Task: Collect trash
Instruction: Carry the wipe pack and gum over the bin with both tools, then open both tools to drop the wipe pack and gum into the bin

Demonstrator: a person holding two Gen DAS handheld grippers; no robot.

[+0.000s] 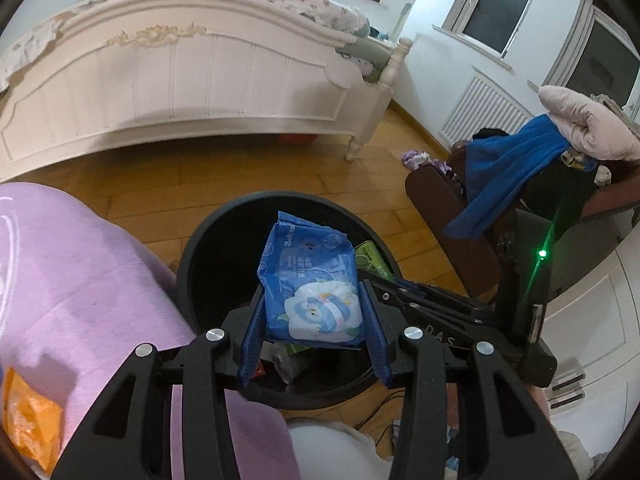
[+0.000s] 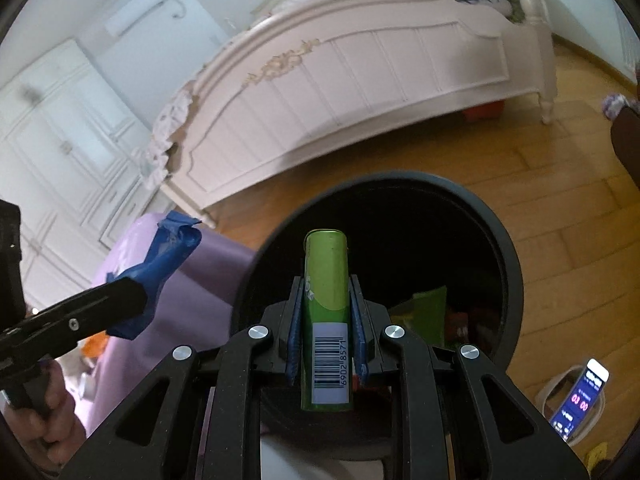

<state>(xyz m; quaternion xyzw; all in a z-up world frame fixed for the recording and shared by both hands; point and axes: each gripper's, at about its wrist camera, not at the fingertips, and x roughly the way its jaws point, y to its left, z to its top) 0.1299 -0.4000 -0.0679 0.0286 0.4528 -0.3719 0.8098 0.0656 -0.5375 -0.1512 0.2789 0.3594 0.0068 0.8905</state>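
Hanging directly below both tools, the black bin (image 2: 508,264) is waiting while the left tool (image 1: 314,312) is clamping the blue wipes pack (image 1: 308,280) and the right tool (image 2: 326,320) is clamping the green tube (image 2: 325,280) lengthwise.

The blue wet-wipes pack (image 1: 314,288) carries an "OPEN" tab mark near its top and the word "BABY" down its side; the remaining print, partly Chinese, is too small to read. The right gripper (image 1: 430,312), seen from the left wrist, shows the letters "DAS". The green packet (image 2: 326,320) bears a white barcode label reading "69028571". The phone (image 2: 582,404) screen shows "00 00".
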